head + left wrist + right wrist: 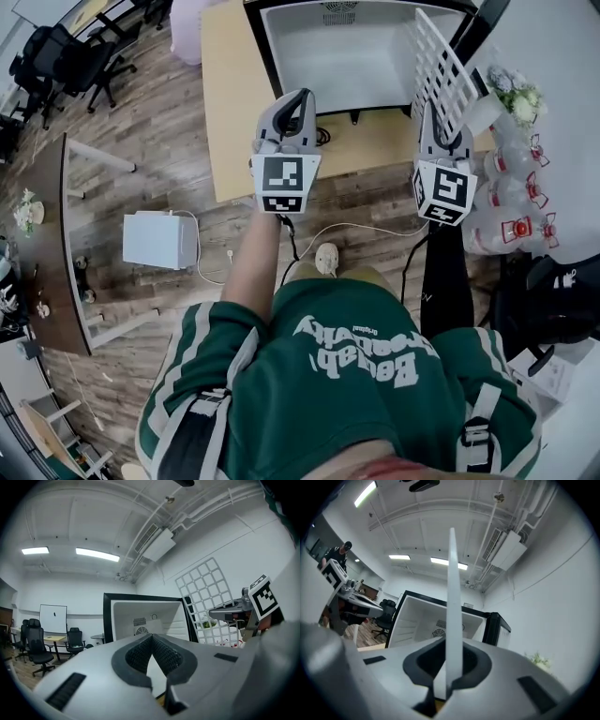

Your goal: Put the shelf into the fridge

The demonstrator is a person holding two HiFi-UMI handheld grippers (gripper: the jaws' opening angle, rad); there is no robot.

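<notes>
The small fridge (269, 66) stands open on a wooden table (234, 122), its white inside facing me. The shelf (441, 67) is a white wire grid, held upright on edge in front of the fridge's right side. My right gripper (437, 120) is shut on its lower edge; in the right gripper view the shelf (452, 616) rises as a thin white strip from between the jaws (452, 645). My left gripper (298, 101) hovers before the fridge's left part, shut with nothing in it (151, 639). From the left gripper view the shelf (206, 597) and fridge (140, 616) are ahead.
Several water bottles (511, 202) and a bunch of flowers (516, 94) sit to the right of the fridge. A white box (159, 239) lies on the wooden floor at left. Office chairs (66, 56) stand at the far left. A person (340, 550) stands in the background.
</notes>
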